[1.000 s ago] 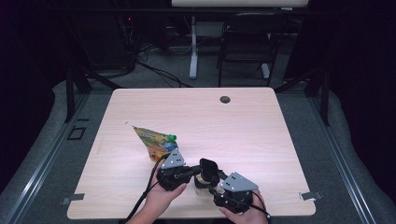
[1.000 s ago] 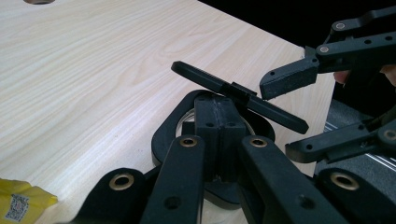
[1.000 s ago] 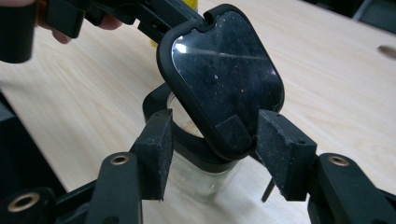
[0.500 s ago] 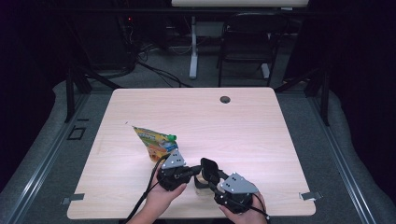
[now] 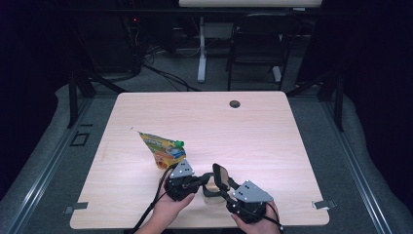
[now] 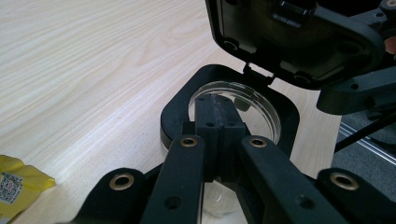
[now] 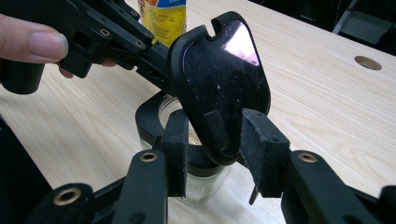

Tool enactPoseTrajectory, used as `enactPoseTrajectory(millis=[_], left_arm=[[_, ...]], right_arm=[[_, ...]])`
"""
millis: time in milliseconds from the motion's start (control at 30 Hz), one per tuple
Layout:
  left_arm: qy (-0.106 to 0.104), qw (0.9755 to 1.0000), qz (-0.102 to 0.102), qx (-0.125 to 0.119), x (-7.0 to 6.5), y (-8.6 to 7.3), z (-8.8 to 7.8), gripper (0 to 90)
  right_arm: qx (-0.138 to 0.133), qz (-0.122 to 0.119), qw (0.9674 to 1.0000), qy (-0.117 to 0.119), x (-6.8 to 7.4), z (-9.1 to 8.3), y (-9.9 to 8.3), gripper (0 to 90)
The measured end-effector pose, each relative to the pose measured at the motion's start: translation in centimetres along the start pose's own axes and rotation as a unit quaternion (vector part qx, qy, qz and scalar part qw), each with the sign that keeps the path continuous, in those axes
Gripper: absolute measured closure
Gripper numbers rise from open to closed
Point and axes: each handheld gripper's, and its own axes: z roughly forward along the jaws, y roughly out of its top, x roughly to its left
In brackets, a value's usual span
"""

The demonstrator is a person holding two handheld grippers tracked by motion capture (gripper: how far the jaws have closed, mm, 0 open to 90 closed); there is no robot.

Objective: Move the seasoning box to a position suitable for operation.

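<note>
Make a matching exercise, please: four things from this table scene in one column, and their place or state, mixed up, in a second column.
Things:
1. jar lid
2. yellow pouch
3. left tool
4. round hole

Place or state:
a. lies flat on the table, just beyond the left hand
b. shut on the black rim of the jar
c. swung up, standing open
d. near the table's far edge

Right pairs: 1-c, 2-a, 3-b, 4-d.
</note>
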Motion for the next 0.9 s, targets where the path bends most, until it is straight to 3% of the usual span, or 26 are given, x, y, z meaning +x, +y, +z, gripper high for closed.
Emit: enactPoseTrajectory(millis=[467,600,900], left_arm=[[-0.001,1.0000,0.005,0.000,0.0,0.0,0.0,90.0],[-0.001,1.0000,0.006,0.000,0.0,-0.1,0.0,90.0],[-0.004,1.0000,0.007,0.000,0.0,-0.1,0.0,90.0]], right_arm=[[-0.002,0.007,1.0000,-0.001,-0.4,-0.4,0.0,69.6],[-0.004,0.024,0.9997,0.002,-0.8,-0.5,-0.1,69.8],[-0.006,0.038,0.9992,0.000,-1.4,-0.8,-0.1,72.8]])
